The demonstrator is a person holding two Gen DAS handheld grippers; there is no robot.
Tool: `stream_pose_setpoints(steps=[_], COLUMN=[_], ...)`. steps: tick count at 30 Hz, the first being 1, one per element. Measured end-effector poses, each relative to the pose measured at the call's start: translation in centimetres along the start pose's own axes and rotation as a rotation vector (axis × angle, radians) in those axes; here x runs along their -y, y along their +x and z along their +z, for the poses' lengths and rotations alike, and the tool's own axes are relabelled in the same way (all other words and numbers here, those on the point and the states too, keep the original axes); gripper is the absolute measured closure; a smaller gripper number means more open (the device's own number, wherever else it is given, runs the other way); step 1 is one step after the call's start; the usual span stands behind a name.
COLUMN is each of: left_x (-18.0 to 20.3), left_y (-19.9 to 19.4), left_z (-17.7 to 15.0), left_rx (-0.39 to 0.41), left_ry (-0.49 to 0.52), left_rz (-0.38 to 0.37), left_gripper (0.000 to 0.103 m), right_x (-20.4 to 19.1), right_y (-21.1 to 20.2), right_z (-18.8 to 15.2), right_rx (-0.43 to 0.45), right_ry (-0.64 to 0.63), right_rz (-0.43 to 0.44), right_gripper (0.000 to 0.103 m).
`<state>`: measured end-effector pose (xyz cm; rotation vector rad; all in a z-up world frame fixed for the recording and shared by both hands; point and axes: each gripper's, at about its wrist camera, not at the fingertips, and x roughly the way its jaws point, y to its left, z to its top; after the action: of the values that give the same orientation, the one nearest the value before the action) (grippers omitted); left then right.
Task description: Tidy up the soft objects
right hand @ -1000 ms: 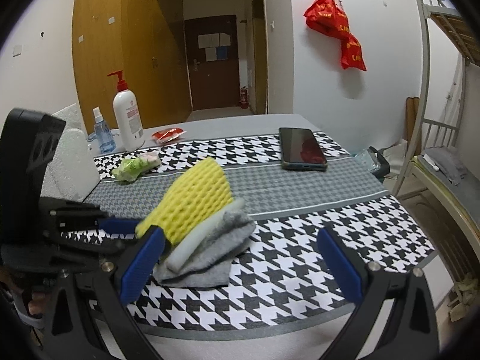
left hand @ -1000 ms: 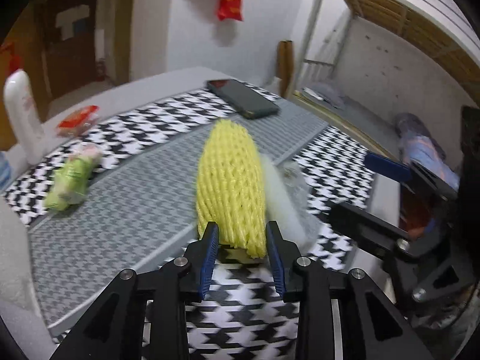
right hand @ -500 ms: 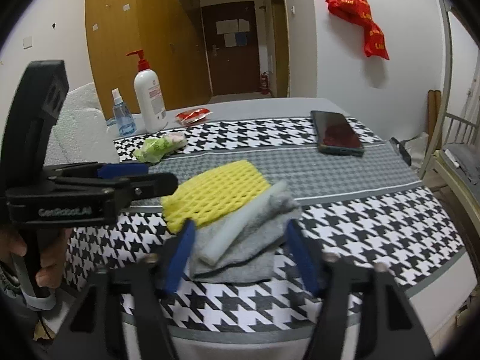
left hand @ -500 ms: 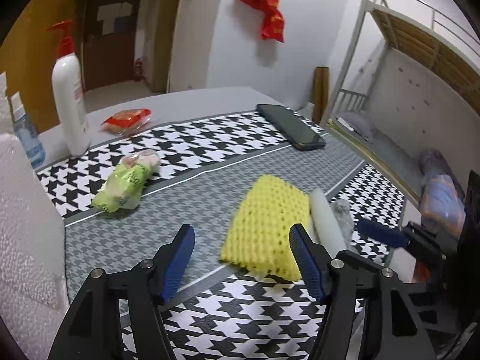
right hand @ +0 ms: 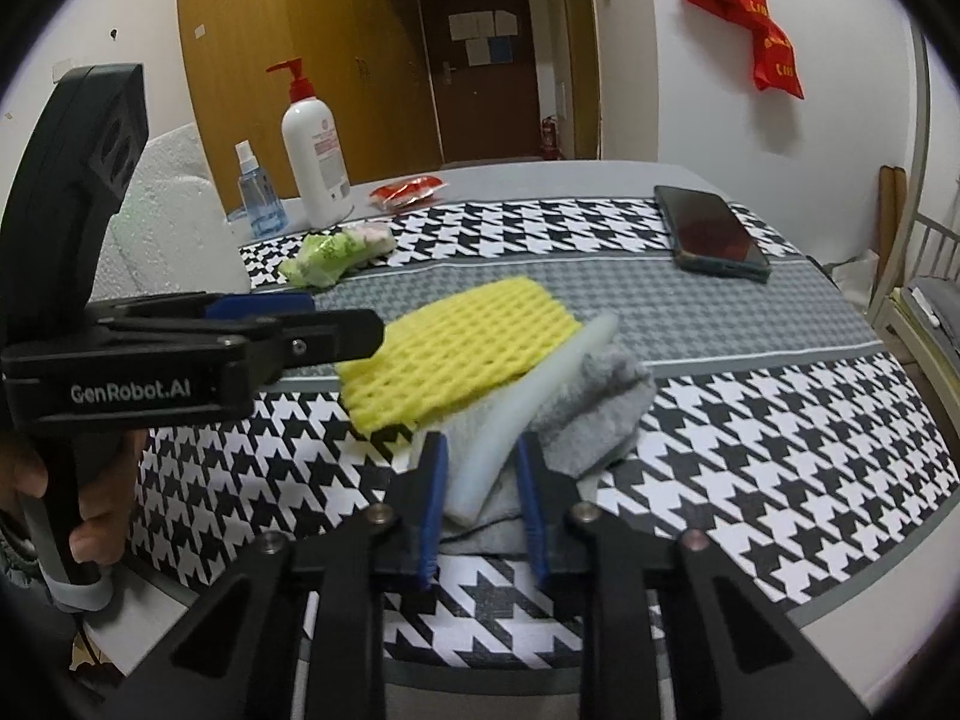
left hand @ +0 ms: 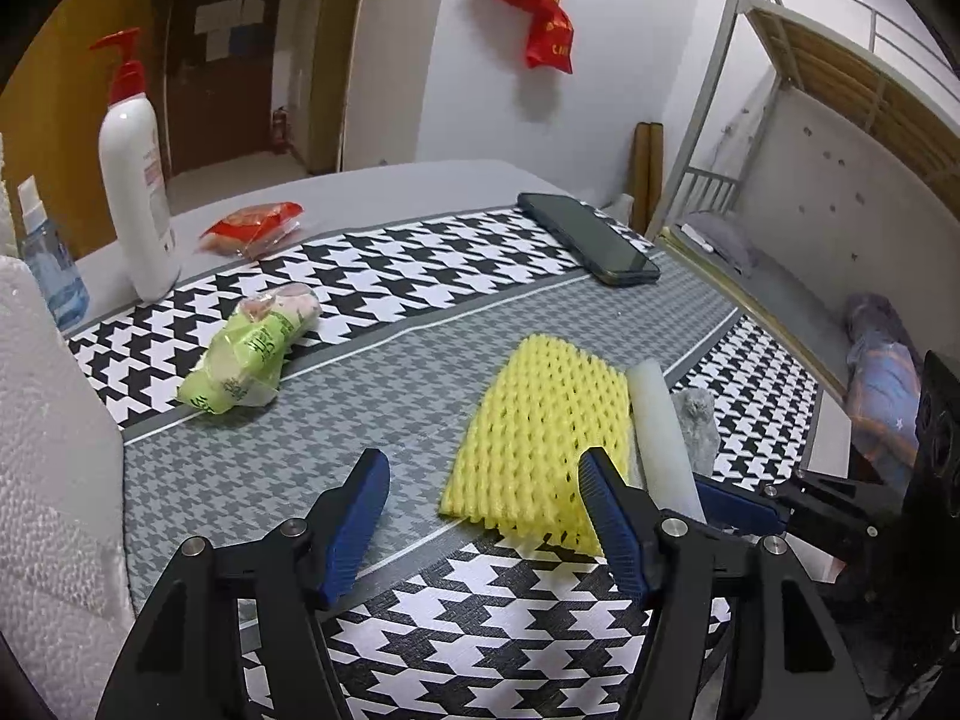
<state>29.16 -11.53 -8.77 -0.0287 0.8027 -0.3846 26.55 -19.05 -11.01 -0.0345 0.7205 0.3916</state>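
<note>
Yellow foam mesh sleeve point(left hand: 540, 438), flattened, lies on the grey band of the black-and-white houndstooth cloth point(right hand: 780, 438) that covers the bench, overlapping a white foam strip point(right hand: 528, 396) and a crumpled grey fabric piece point(right hand: 600, 414) beside it; the three form one pile near the front edge. Left gripper point(left hand: 483, 516) stands with its jaws well apart and nothing held; its blue pads point(left hand: 354, 522) sit just short of the near edge of the yellow sleeve, which lies partly in line with the gap and is not touched. Right gripper point(right hand: 482, 504) is at the near end of the pile with its jaws closing; the end of the white foam strip and the grey fabric beneath it lie between the blue pads point(right hand: 433, 504), which appear to be just meeting the material. A person's hand point(right hand: 90, 498) grips the handle of the left gripper at the left of the right wrist view. Farther back on the cloth rest a green plastic-wrapped packet point(left hand: 252, 354) and a dark smartphone point(left hand: 591, 240). Behind these stand a white pump bottle with a red top point(right hand: 315, 150) and a small clear blue spray bottle point(right hand: 258, 198), with a red snack packet point(left hand: 252, 228) close by. A white foam block point(left hand: 48, 456) stands at the left edge.
</note>
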Motion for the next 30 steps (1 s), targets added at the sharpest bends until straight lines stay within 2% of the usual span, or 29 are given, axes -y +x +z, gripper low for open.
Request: stream_pose_setpoints(steps=[1,3,9,15,17,19,20,23,26,30], left_x=[0.1,0.3,1.1,1.1,1.1,1.2,1.3,1.5,1.1,0.5], left_y=[0.2,0.6,1.5,1.9,1.8,1.8,1.9,1.4,1.0,0.3], left_z=[-0.1,-0.3,-0.7,-0.9,-0.8,-0.9,-0.8,-0.8,-0.7,-0.4], left_rx=[-0.009,-0.028,-0.064,-0.085,-0.082,-0.082,-0.084,-0.06,-0.047,-0.012], left_ry=[0.006,0.014,0.057,0.062,0.066,0.071,0.075,0.082,0.058,0.024], left_rz=[-0.001,-0.004,0.008,0.02,0.01,0.007,-0.001,0.001,-0.005,-0.006], left_gripper=[0.036,0.036,0.036,0.037,0.055,0.066,0.076,0.091,0.092,0.093], right_x=[0.0,0.3,1.6,2.0,2.1,2.3,2.4,3.1,3.9,5.2], right_y=[0.0,-0.4,-1.9,-4.4,-5.1,-5.9,-6.2,-6.6,-6.3,-5.2], right_z=[-0.1,-0.1,0.0,0.4,0.5,0.5,0.5,0.3,-0.4,-1.5], right_rx=[-0.002,-0.004,0.002,0.046,0.059,0.075,0.08,0.083,0.064,0.027], right_ry=[-0.002,0.016,0.069,0.077,0.075,0.076,0.079,0.086,0.1,0.112], right_rz=[0.003,0.038,0.102,0.103,0.1,0.085,0.082,0.043,-0.001,-0.104], right_gripper=[0.085,0.091,0.091,0.091,0.091,0.091,0.091,0.091,0.091,0.091])
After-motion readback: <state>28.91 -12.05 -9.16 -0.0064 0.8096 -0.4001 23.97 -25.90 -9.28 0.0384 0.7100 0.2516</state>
